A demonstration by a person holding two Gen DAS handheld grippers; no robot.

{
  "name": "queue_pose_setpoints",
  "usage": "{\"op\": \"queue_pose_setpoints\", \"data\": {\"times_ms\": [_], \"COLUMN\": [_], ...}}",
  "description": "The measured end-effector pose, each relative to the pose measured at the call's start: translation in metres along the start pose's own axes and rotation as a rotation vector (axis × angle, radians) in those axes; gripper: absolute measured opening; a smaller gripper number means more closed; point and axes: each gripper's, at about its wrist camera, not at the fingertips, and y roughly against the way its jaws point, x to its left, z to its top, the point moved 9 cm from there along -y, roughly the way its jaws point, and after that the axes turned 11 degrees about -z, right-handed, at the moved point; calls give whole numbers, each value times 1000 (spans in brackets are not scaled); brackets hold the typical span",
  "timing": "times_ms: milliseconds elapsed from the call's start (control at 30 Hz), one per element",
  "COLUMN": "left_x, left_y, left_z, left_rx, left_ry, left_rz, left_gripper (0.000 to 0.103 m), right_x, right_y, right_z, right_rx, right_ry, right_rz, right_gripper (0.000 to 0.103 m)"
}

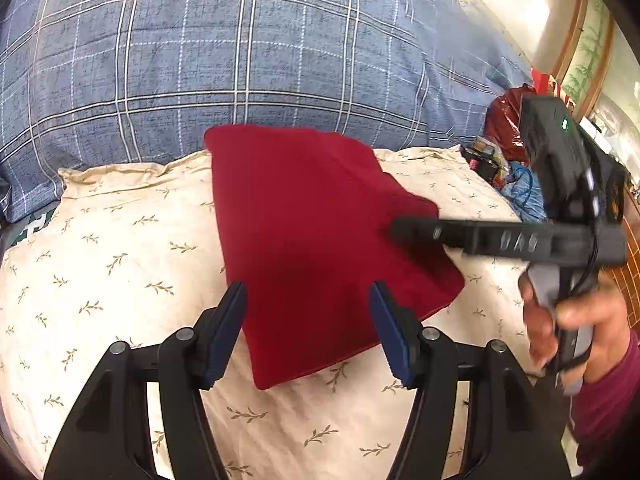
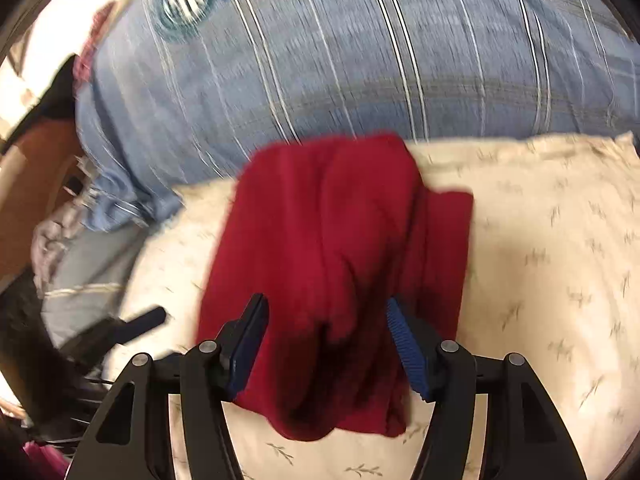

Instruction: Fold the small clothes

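— While it lies folded, where's the red cloth?

— On my cream leaf-print pillow, its far end against the blue plaid quilt. Its long axis runs away from me.

— Anything around it?

— Red bag and clutter at the right.

— Grippers?

— My left gripper gapes, empty, over the near edge; the right gripper is spread, holding nothing.

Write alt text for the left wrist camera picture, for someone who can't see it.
A folded dark red cloth lies on a cream leaf-print pillow, with the open left gripper poised over its near edge. The right gripper, held in a hand, reaches in over the cloth's right edge; a blue plaid quilt lies behind.
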Motion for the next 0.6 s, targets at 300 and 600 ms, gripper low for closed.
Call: {"op": "queue_pose_setpoints", "data": {"times_ms": [300,600], "left_x": [3,21], "left_y": [-13,-27], "left_z": [-8,0], "left_rx": [17,28], "left_ry": [-13,24], "left_rz": [62,113], "left_gripper": [62,62], "right_x": [-13,-21], "right_y": [7,39], "right_z": [-31,-17], "right_rx": [-48,-123], "right_ry": [60,-76], "right_rz": [-108,-61], "right_gripper": [10,36]}}
